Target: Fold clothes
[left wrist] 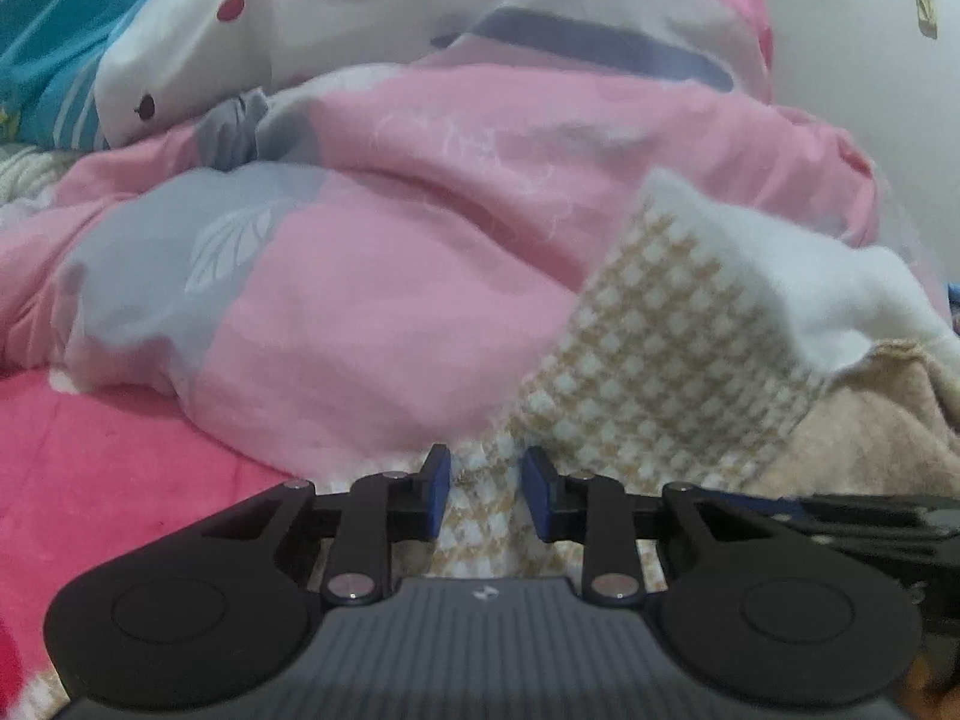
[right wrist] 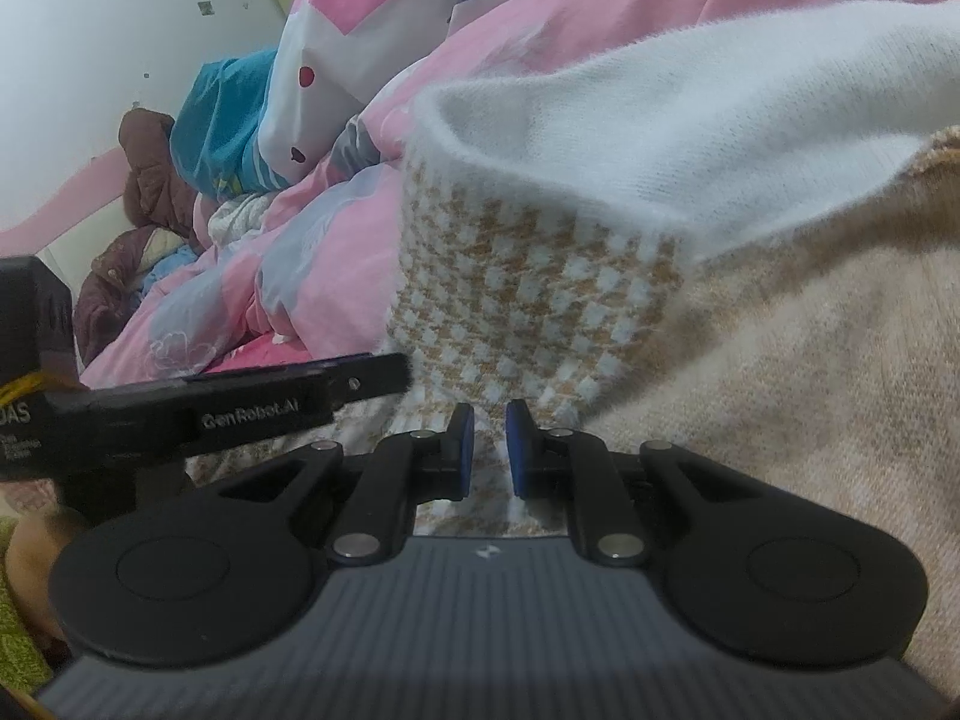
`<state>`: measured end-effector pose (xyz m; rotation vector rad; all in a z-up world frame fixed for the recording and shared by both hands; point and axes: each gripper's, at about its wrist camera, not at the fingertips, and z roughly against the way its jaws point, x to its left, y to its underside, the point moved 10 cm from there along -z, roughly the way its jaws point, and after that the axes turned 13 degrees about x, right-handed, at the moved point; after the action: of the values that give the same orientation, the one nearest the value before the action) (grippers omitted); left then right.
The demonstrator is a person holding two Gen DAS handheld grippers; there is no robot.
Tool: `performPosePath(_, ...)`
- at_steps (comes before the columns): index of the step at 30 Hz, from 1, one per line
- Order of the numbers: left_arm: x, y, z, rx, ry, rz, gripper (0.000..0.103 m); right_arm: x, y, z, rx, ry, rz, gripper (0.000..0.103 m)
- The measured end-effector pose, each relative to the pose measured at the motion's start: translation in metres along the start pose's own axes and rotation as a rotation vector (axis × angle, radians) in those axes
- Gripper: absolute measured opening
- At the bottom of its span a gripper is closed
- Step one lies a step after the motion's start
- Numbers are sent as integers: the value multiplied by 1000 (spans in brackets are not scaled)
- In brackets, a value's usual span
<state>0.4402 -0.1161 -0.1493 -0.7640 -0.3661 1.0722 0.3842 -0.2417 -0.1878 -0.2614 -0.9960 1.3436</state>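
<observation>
A knit sweater [left wrist: 660,324] with a tan-and-white houndstooth panel, a white inner side and a plain beige part [right wrist: 810,360] lies bunched on the bed. In the left wrist view my left gripper [left wrist: 485,468] is shut on a fold of the houndstooth knit, which rises from the blue pads [left wrist: 437,480]. My right gripper [right wrist: 489,426] pinches the same houndstooth panel [right wrist: 540,276] close by, its pads nearly together on the cloth. The left tool's black body [right wrist: 240,414] shows just to the left in the right wrist view. The two grippers sit side by side.
A rumpled pink, grey and white quilt [left wrist: 390,210] is piled right behind the sweater. A deep pink bedsheet [left wrist: 108,468] lies at the left. A teal pillow [right wrist: 222,114] and a brown jacket [right wrist: 144,168] sit further off by the white wall [right wrist: 90,30].
</observation>
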Motion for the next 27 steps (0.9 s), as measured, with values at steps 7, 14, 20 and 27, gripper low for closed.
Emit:
performPosePath(7,-30,-25,16,-69,45,-97,19,-6,-3,8,-40,-23,-48,11)
performPosePath(14,-31,-65,-16,-91,-22,-28,19,-17,-3,12,-61,-69,-129,11)
performPosePath(20,-29,-82,-37,-90,-36,84,24,-16,-3,11,-57,-67,-130,11)
performPosePath(27,-17,-75,-25,-101,-70,144,33,-14,-2,11,-56,-68,-133,10)
